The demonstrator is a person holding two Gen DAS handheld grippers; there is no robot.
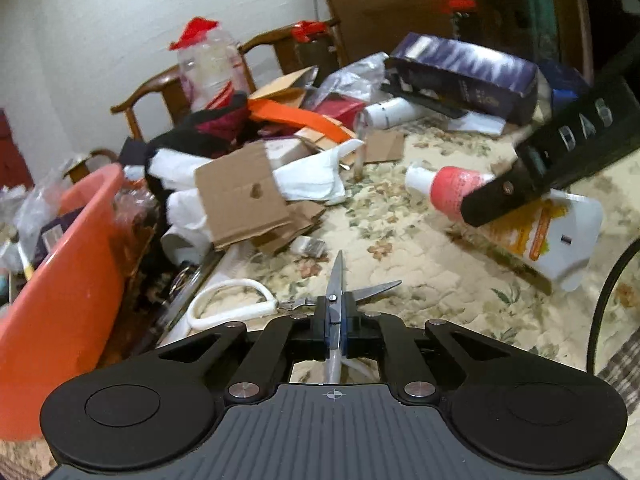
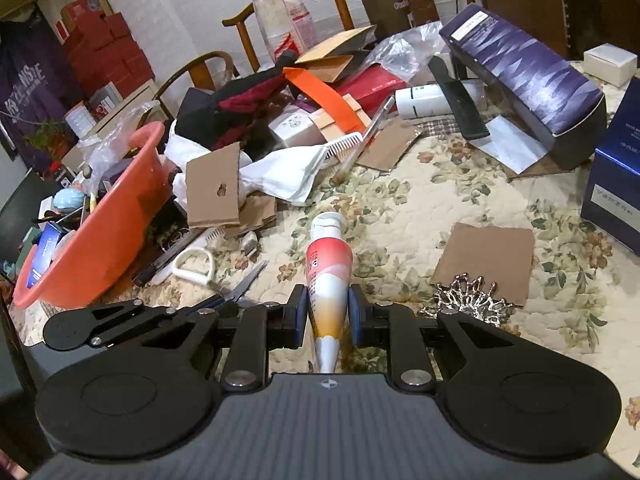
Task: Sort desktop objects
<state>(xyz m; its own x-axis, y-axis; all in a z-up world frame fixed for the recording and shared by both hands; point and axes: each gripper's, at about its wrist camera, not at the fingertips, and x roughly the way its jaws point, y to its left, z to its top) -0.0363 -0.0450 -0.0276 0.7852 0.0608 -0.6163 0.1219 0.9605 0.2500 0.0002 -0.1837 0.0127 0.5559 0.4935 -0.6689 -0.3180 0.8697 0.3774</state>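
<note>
My left gripper (image 1: 335,326) is shut on a pair of white-handled scissors (image 1: 335,280), blades splayed open, held just above the floral tablecloth. It also shows in the right wrist view (image 2: 224,300) with the scissors (image 2: 240,286). My right gripper (image 2: 326,312) is shut on a red, white and orange tube (image 2: 328,276) with a white cap pointing forward. In the left wrist view the right gripper (image 1: 504,196) holds the tube (image 1: 452,188) at the right. An orange basin (image 2: 104,232) with several small items stands at the left.
A heap of cardboard (image 2: 214,192), white cloth, dark clothes and boxes covers the table's back left. A purple box (image 2: 532,68), black comb (image 2: 460,100) and blue box (image 2: 616,184) lie at the right. A cardboard sheet (image 2: 486,260) and silver ornament (image 2: 468,300) lie nearby.
</note>
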